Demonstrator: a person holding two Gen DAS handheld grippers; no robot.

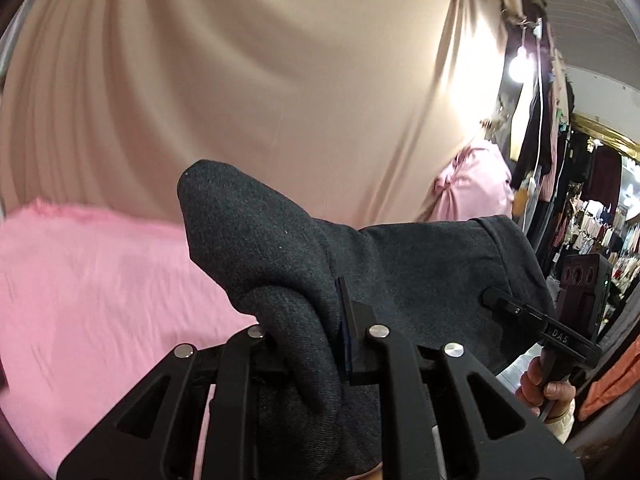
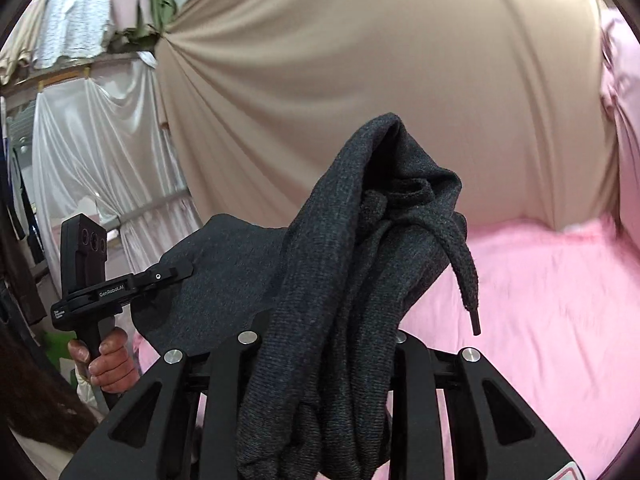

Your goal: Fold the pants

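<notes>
Dark grey knit pants (image 1: 420,264) hang stretched in the air between both grippers, above a pink sheet. My left gripper (image 1: 316,340) is shut on one bunched end of the pants; the cloth hides its fingertips. My right gripper (image 2: 324,344) is shut on the other end (image 2: 360,240), at the waistband, where a drawstring (image 2: 468,288) dangles free. The right gripper also shows in the left wrist view (image 1: 520,312), and the left gripper in the right wrist view (image 2: 168,274), each clamped on the pants' edge.
A pink sheet (image 1: 100,300) covers the surface below; it also shows in the right wrist view (image 2: 540,320). A beige curtain (image 1: 260,80) hangs behind. Clothes racks (image 1: 592,208) stand at the right. White drapes (image 2: 100,152) hang at the left.
</notes>
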